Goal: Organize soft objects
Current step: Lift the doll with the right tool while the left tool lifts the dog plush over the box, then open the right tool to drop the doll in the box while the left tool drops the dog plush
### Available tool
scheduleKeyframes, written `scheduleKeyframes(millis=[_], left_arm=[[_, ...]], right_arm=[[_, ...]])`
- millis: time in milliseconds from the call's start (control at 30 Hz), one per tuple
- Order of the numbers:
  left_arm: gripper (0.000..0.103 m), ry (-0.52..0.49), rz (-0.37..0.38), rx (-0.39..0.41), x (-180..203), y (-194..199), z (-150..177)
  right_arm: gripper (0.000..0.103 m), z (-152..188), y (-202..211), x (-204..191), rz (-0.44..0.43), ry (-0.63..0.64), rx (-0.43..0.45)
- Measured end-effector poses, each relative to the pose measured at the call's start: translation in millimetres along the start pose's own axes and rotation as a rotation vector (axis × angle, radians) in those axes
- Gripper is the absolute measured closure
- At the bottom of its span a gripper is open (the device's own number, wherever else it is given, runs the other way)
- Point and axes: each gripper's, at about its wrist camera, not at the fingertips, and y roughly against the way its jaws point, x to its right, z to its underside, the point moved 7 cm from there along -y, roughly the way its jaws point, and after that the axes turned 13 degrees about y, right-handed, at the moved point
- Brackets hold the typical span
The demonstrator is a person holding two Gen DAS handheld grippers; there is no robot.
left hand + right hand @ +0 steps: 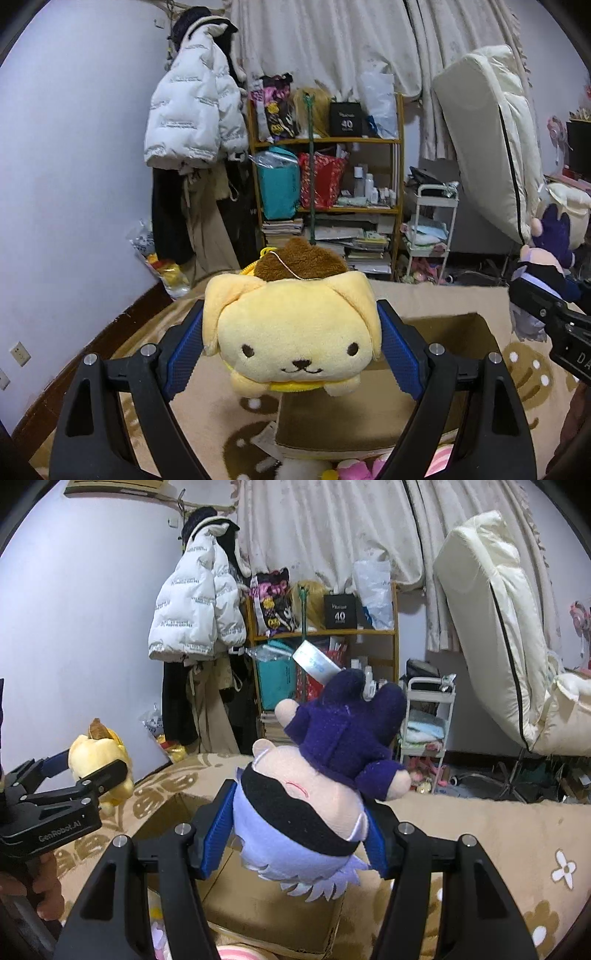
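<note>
My left gripper (pixel 291 332) is shut on a yellow dog plush (pixel 295 328) with a brown cap, held in the air above an open cardboard box (pixel 369 410). It also shows at the left of the right wrist view (pixel 101 760). My right gripper (pixel 299 819) is shut on a doll plush (pixel 314 805) with pale lilac hair, a black band and purple clothes, held upside down over the same box (pixel 266 912). That doll and gripper show at the right edge of the left wrist view (pixel 546 266).
The box sits on a beige blanket (pixel 480 830) with brown and white flowers. Pink and white plush toys (pixel 354 469) lie by the box's near edge. Behind are a cluttered wooden shelf (pixel 332 177), hanging coats (pixel 195 110), a white cart (pixel 432 229) and a leaning mattress (pixel 487 140).
</note>
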Motion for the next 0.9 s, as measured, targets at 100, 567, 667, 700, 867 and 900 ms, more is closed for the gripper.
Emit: scheduleKeyframes(millis=[100, 567, 667, 700, 867, 900], left_arm=[[0.017, -0.023, -0.001, -0.026, 4.5, -8.7, 9.0], [0.015, -0.043, -0.007, -0.183, 5.6, -41.9, 53.7], [0.014, -0.052, -0.006, -0.181, 6.9, -40.8, 53.2], [0.014, -0.052, -0.004, -0.181, 7.3, -40.5, 52.5], [0.014, -0.062, 0.020, -0.190, 11.2, -39.0, 54.0], [0.014, -0.064, 0.025, -0.192, 12.3, -38.7, 54.3]], right_arm=[[0.038, 8.3, -10.3, 1.1, -0.019, -0.012, -0.029], [0.037, 57.7, -52.0, -10.4, -0.114, -0.054, -0.199], [0.037, 62.5, -53.5, -11.9, -0.108, -0.034, -0.202], [0.037, 63.0, -53.8, -12.6, -0.114, -0.034, -0.203], [0.036, 66.4, -56.0, -14.3, -0.120, -0.035, -0.216], [0.036, 67.0, -56.8, -14.1, -0.123, -0.038, -0.219]])
